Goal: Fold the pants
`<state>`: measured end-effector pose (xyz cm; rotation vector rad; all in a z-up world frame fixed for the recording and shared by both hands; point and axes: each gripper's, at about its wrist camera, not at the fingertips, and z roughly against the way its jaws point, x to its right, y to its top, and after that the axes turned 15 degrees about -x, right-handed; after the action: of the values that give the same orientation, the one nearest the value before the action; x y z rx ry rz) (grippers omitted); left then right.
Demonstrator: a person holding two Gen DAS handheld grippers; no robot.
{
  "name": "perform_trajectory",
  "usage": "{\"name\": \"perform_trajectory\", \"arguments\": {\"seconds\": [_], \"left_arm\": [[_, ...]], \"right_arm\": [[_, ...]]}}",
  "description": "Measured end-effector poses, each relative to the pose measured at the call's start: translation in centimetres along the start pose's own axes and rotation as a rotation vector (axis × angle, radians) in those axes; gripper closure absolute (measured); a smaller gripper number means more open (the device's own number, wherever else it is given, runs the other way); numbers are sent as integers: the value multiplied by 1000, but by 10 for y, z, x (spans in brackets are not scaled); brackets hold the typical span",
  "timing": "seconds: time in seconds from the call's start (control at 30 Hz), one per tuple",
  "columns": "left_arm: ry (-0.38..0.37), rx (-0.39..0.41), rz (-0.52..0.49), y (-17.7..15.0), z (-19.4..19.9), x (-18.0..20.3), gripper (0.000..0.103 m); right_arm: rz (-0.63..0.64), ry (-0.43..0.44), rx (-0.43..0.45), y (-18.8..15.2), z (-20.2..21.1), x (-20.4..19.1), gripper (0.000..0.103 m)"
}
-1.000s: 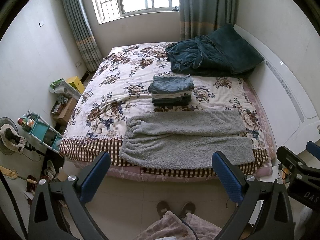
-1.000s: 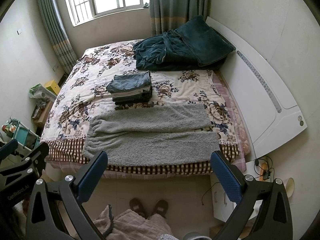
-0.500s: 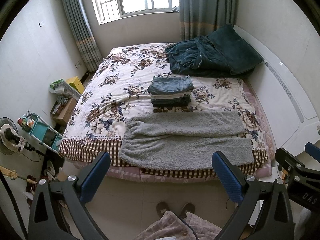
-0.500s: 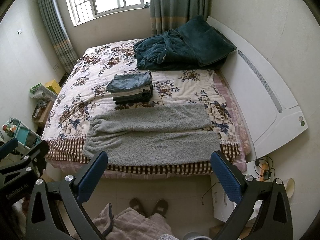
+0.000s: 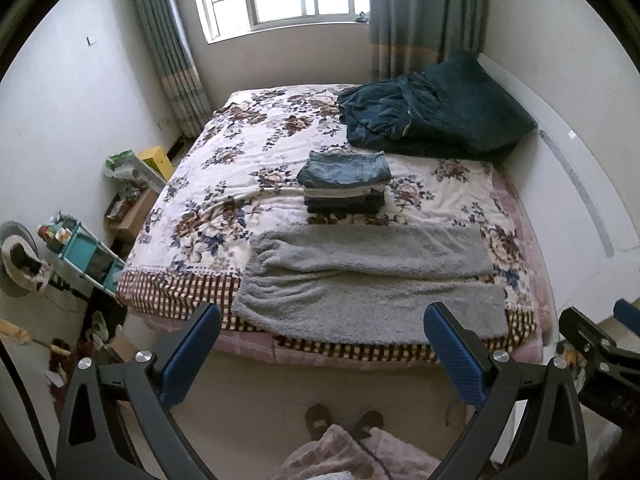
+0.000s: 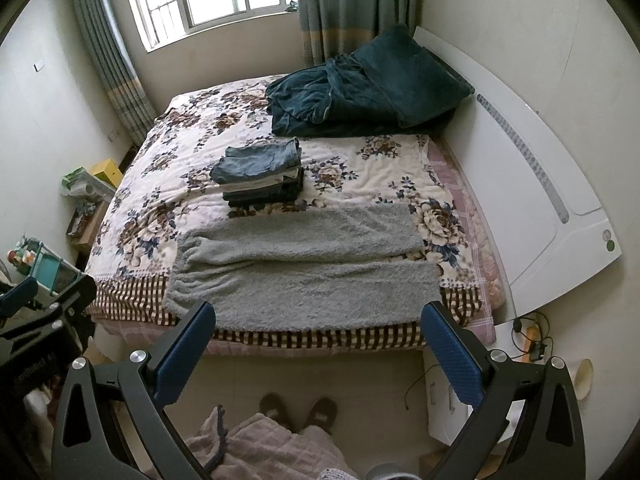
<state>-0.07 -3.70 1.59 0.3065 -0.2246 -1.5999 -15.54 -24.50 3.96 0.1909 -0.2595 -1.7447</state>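
Grey fleece pants [image 5: 368, 276] lie flat along the near edge of the floral bed [image 5: 240, 168], waistband to the left, both legs running right; they also show in the right wrist view [image 6: 304, 272]. My left gripper [image 5: 320, 330] is open and empty, held above the floor in front of the bed, well short of the pants. My right gripper [image 6: 318, 330] is also open and empty at the same distance. A stack of folded pants [image 5: 344, 184] sits behind the grey pair, also seen in the right wrist view [image 6: 260, 172].
A dark teal blanket [image 5: 432, 116] is heaped at the head of the bed beside the white headboard [image 6: 532, 184]. A small shelf cart [image 5: 84, 256] and boxes stand left of the bed. The person's slippered feet [image 6: 296, 408] are on the tiled floor below.
Both grippers have drifted very slightly; the view barely shifts. The pants and the stack have not moved.
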Motion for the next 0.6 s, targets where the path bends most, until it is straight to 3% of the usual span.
{"name": "perform_trajectory", "arguments": {"seconds": [0.2,0.43,0.6], "left_arm": [[47,-21,52,14,-40,13,0],[89,-83,60,42,-97,27,0],[137,-133,32,82,-157,32,0]], "right_arm": [[-27,-2,-20,18,-48,22,0],[-71,7,-93,70,-134,55,0],[-91,-10,-150,114,-200,64,0]]}}
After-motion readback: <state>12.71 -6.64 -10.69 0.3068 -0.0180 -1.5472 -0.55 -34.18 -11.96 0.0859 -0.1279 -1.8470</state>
